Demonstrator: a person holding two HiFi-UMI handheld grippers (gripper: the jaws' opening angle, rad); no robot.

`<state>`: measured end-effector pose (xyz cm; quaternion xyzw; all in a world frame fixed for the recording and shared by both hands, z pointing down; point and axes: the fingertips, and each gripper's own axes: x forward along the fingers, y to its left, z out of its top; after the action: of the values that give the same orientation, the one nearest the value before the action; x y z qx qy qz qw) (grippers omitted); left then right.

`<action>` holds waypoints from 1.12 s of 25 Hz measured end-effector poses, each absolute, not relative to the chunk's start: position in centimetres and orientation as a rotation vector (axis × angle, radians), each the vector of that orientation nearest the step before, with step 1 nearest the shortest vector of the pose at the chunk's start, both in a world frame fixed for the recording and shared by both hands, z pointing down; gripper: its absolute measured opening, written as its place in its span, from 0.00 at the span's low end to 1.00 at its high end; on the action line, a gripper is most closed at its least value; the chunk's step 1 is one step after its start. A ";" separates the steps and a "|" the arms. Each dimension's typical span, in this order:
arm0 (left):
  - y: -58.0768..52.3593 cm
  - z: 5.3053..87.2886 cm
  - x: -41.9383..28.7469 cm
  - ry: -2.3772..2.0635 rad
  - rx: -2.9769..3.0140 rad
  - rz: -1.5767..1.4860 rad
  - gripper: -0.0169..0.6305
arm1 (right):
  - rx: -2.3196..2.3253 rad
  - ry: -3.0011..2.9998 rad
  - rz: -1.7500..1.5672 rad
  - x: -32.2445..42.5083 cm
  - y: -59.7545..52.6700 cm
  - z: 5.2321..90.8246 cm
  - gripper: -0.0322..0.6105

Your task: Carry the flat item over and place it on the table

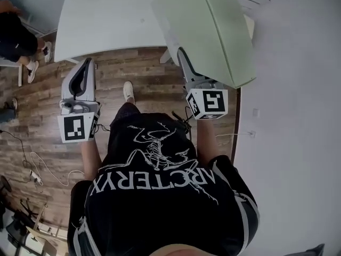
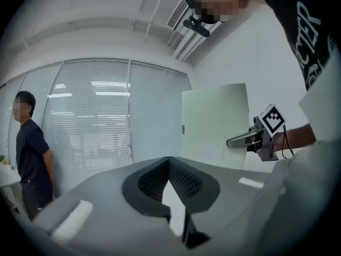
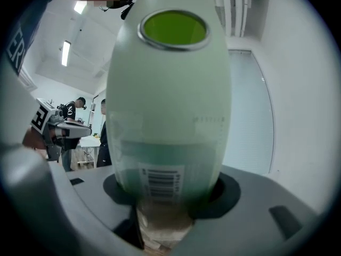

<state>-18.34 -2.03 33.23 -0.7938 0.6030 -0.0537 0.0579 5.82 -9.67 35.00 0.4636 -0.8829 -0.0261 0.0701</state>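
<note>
Right claw (image 1: 185,58) outstretched on tilted pale-green board (image 1: 213,25).

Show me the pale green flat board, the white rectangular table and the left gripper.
pale green flat board (image 1: 213,31), head view, middle of its broad face.
white rectangular table (image 1: 106,20), head view, bare part of its top.
left gripper (image 1: 87,64), head view, between its fingertips.
</note>
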 end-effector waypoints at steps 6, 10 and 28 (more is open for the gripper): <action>-8.4 32.8 -23.1 1.778 -2.472 -0.148 0.04 | 1.501 -2.620 -0.046 1.6 -15.8 34.3 0.46; -10.9 32.6 -24.8 1.770 -2.468 -0.151 0.04 | 1.509 -2.620 -0.010 -0.3 -18.6 34.6 0.46; -13.8 32.1 -19.5 1.833 -2.425 -0.183 0.04 | 1.399 -2.652 0.035 1.7 -26.7 36.9 0.46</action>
<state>-19.48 -13.77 32.10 -0.7953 0.6013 -0.0601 0.0483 1.68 -26.69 36.93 0.4654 -0.8821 0.0116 0.0715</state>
